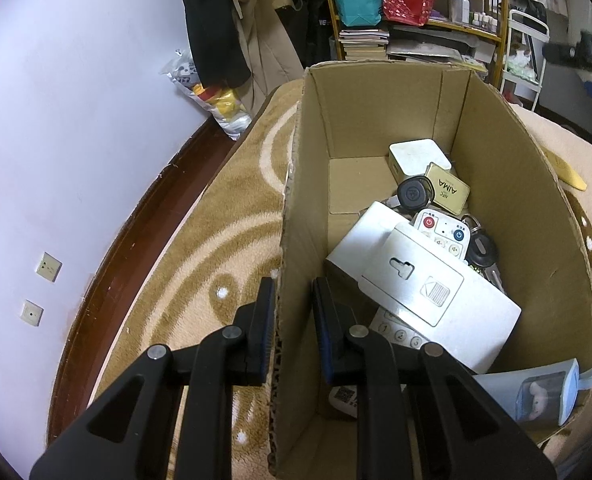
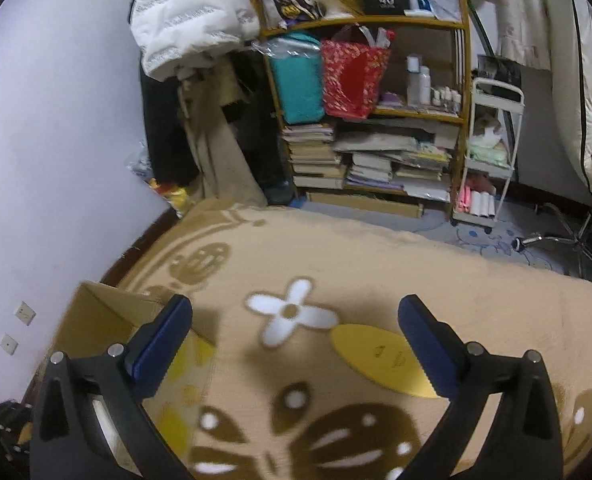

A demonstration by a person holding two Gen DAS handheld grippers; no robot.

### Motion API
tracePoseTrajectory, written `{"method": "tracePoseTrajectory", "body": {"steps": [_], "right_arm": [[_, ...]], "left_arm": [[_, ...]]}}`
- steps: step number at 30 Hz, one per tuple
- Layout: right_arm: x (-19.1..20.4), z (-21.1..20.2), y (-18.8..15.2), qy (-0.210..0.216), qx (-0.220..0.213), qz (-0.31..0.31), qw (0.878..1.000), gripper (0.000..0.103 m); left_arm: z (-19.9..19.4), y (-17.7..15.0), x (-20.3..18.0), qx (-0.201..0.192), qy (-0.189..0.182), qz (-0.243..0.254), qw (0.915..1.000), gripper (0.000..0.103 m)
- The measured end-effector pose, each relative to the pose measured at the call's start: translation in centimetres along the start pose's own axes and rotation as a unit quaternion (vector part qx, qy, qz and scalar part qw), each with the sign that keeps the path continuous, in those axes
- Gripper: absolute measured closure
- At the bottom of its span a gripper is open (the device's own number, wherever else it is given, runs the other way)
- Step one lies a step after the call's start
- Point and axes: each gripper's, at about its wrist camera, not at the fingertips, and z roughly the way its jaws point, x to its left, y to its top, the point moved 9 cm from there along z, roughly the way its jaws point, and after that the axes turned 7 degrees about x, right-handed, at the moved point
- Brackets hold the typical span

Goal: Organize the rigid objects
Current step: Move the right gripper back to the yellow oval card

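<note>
An open cardboard box (image 1: pixel 507 184) stands on a beige patterned blanket (image 1: pixel 200 248). Inside lie a white flat case (image 1: pixel 427 292), a white remote (image 1: pixel 441 232), a gold tin marked AIMA (image 1: pixel 447 190), a black round fob (image 1: pixel 413 192) and a white square device (image 1: pixel 415 156). My left gripper (image 1: pixel 294 308) straddles the box's near left wall, one finger inside and one outside, shut on the cardboard. My right gripper (image 2: pixel 294 308) hangs open above the blanket (image 2: pixel 355 264). A flat gold leaf-shaped piece (image 2: pixel 379 356) lies just inside its right finger (image 2: pixel 423 336). The box corner (image 2: pixel 96 312) shows at the lower left.
A pale blue case with a strap (image 1: pixel 551 396) rests at the box's near right rim. The gold piece (image 1: pixel 567 172) lies on the blanket right of the box. A wall (image 1: pixel 76 120) runs along the left. A crowded shelf (image 2: pixel 375 120) and white cart (image 2: pixel 491 152) stand beyond the bed.
</note>
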Motion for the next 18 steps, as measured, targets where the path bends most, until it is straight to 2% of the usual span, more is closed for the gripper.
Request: {"method": "tracePoseTrajectory", "body": {"steps": [4, 7, 13, 18], "right_arm": [[-2.8, 2.7, -1.2, -0.016, 0.026, 0.014, 0.999, 0.000], [-4.4, 4.6, -2.4, -0.033, 0.049, 0.003, 0.998, 0.000], [-5.9, 6.8, -3.5, -0.049, 0.071, -0.004, 0.996, 0.000], [-6.3, 8.5, -4.3, -0.045, 0.094, -0.008, 0.994, 0.000]], "left_arm": [[-0.1, -0.1, -0.1, -0.003, 0.006, 0.008, 0.9999, 0.084], [-0.1, -0.1, -0.1, -0.003, 0.006, 0.008, 0.9999, 0.084], [-0.1, -0.2, -0.1, -0.003, 0.007, 0.009, 0.9999, 0.084], [-0.2, -0.2, -0.1, -0.004, 0.008, 0.009, 0.9999, 0.084]]}}
